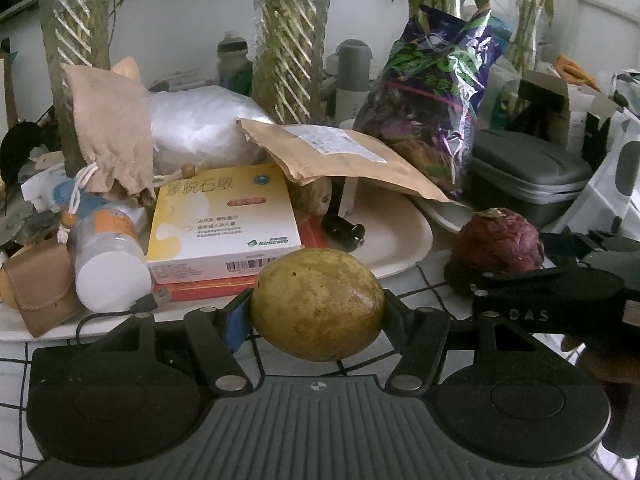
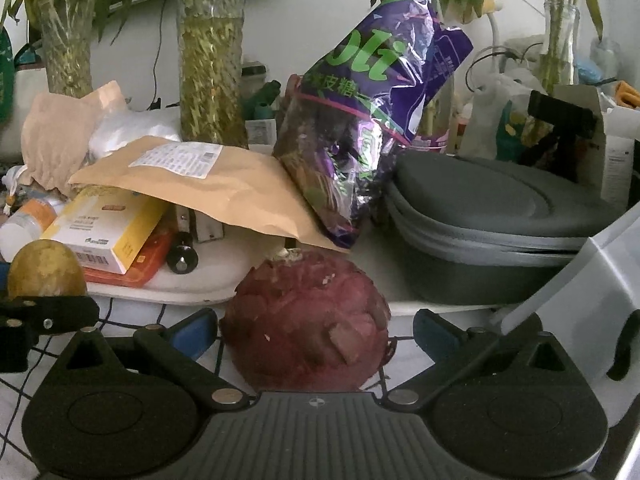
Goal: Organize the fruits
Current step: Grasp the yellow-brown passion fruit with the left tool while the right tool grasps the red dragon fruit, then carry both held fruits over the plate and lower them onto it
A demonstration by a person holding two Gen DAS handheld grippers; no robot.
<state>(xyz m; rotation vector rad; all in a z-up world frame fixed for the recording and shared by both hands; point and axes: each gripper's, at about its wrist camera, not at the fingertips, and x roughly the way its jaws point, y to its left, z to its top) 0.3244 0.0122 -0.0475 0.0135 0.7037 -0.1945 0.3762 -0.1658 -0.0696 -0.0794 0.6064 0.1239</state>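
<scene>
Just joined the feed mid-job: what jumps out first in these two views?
A yellow-green fruit fills the centre of the left wrist view, clamped in the left gripper. A dark red fruit sits between the right gripper fingers, which stand apart from it. Behind both, a purple bag leans on a brown envelope.

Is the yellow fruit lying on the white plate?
No, the yellow fruit is held between the left gripper's fingers, in front of the white plate.

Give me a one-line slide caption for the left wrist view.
Left gripper clamps a yellow-green fruit over the checked tablecloth, facing a cluttered white tray.
</scene>
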